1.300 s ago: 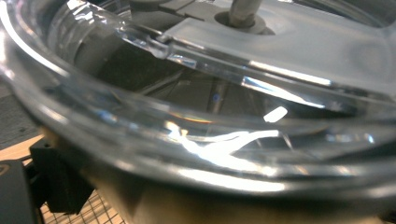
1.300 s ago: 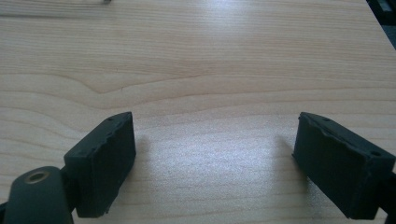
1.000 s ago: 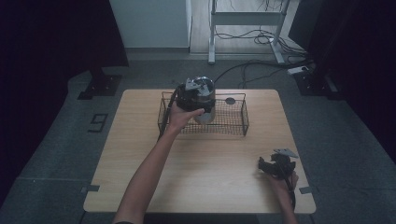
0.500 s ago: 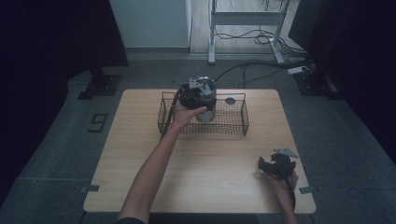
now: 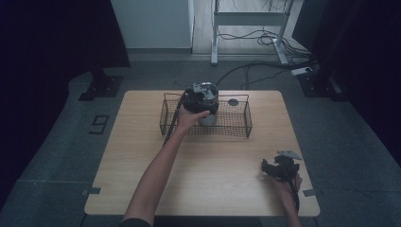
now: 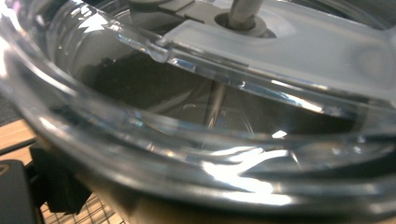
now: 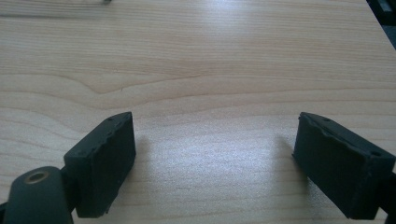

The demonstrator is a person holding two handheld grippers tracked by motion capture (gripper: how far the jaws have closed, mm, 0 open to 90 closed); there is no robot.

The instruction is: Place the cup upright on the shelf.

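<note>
1. A dim room; a pale wooden tabletop [image 5: 203, 165] carries a wire basket [image 5: 236, 124].
2. The left gripper [image 5: 201, 97] holds a clear container [image 6: 196, 140] inside the basket; I cannot tell its fingers' state.
3. The right gripper [image 5: 280, 168] rests apart, its fingers [image 7: 100, 163] spread.
4. Next, probably: set down and release.

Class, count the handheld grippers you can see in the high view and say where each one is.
2. The left gripper is over the wire basket at the table's far side, against a clear container. The right gripper rests near the table's front right corner, fingers apart.
</note>
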